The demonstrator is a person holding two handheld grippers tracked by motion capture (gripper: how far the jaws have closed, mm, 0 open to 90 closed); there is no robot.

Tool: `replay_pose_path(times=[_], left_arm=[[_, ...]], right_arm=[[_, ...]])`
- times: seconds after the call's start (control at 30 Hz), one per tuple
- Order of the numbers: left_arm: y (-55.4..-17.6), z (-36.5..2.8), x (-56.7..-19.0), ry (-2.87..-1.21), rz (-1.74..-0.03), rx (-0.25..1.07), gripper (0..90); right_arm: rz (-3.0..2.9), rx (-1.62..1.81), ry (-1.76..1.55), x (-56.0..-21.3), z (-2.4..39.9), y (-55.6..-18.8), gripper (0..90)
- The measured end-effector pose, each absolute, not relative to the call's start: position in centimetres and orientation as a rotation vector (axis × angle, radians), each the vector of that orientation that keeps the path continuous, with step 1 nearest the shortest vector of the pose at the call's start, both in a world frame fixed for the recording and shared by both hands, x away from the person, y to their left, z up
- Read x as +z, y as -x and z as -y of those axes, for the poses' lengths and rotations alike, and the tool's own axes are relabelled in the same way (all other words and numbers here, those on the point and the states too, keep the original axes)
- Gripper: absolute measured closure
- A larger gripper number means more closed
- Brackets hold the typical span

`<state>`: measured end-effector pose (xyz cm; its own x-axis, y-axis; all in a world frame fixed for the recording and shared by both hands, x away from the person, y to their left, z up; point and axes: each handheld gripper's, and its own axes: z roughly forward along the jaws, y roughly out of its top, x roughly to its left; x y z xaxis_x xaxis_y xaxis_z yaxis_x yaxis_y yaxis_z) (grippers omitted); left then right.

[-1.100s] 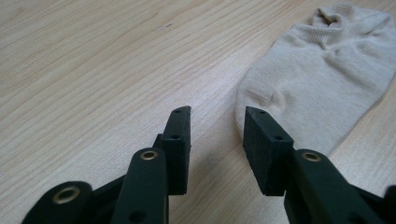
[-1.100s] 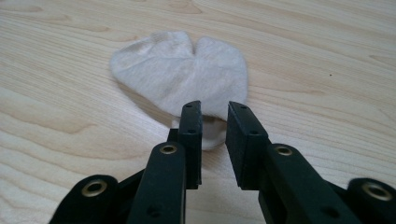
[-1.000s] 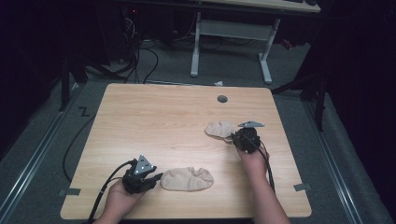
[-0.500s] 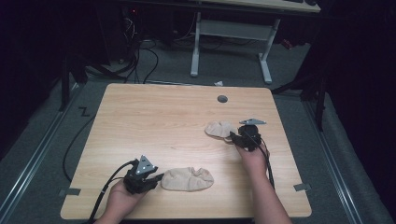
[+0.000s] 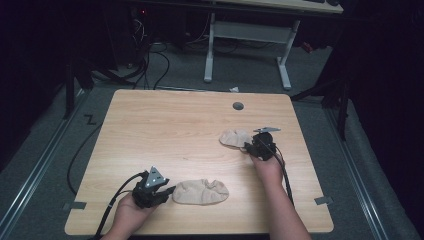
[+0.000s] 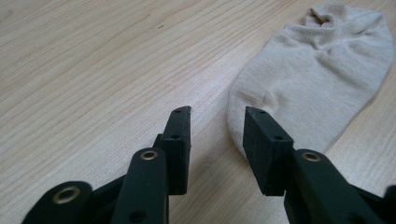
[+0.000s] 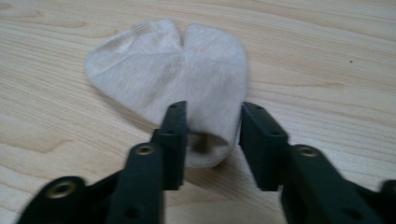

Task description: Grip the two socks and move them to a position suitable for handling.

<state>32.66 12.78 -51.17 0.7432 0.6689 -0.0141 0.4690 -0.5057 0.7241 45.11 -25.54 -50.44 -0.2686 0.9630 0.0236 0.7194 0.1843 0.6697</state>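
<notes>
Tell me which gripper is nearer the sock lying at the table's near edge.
Left. The left gripper sits just beside that sock, its open jaws at the sock's end. The right gripper is farther up the table, jaws around the end of the other sock.

High view looks down on the table [image 5: 150,125]; both tongs' cameras skim it closely.

A light wooden table [image 5: 165,130] stands on grey carpet, a round grommet [image 5: 238,106] near its far edge. Two beige socks lie on it well apart: the near sock [image 5: 201,192] flat, the far sock [image 5: 235,138] folded.
</notes>
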Motion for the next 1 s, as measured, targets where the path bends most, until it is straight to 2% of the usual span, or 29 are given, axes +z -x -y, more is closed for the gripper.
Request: replay_pose_path(times=[0.03, 0.07, 0.1, 0.4, 1.0], left_arm=[[-32.7, -12.8, -51.2, -2.199, -0.852, 0.347, 62.2], [-32.6, -12.8, -51.2, -2.201, -0.850, 0.349, 62.2], [-32.6, -12.8, -51.1, -2.202, -0.848, 0.350, 62.2], [-32.6, -13.0, -51.0, -2.188, -0.849, 0.351, 62.2], [-32.6, -12.7, -50.9, -2.184, -0.835, 0.350, 62.5]], right_arm=[[-2.062, 0.814, -1.580, -50.4, 25.5, -45.1, 73.8], [-2.066, 0.805, -1.548, -50.4, 25.3, -45.0, 83.8], [-2.071, 0.796, -1.537, -50.4, 25.1, -44.9, 85.3], [-2.094, 0.822, -1.493, -50.3, 24.1, -43.9, 85.9], [-2.178, 0.892, -1.343, -50.6, 20.7, -39.0, 86.1]])
